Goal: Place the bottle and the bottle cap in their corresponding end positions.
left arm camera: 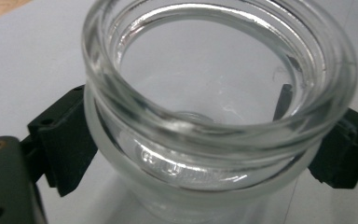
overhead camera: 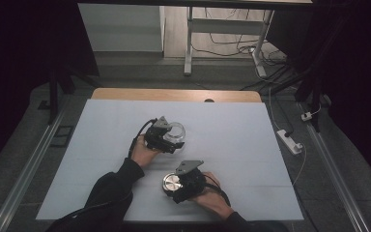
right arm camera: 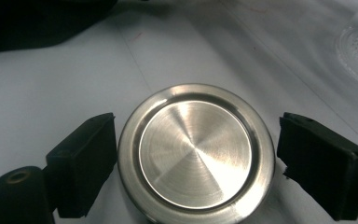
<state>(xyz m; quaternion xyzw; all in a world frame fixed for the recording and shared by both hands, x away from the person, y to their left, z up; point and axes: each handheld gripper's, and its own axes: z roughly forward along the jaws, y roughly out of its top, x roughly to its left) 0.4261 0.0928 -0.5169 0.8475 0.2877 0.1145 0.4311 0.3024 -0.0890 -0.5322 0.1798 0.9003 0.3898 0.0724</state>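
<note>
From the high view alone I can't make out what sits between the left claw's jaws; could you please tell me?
Observer: A clear glass jar, lidless and empty, sits between the jaws of the left claw.
Operator: Thank you. Are those jaws pressing on it?
Observer: I cannot tell; the jar's thick rim hides where the pads would meet the glass.
Operator: And the right claw?
Observer: The right claw has its jaws either side of a round brushed-metal lid. The lid lies flat on the white table cover, and a slim gap shows at one jaw, so it is not clamped.
</note>
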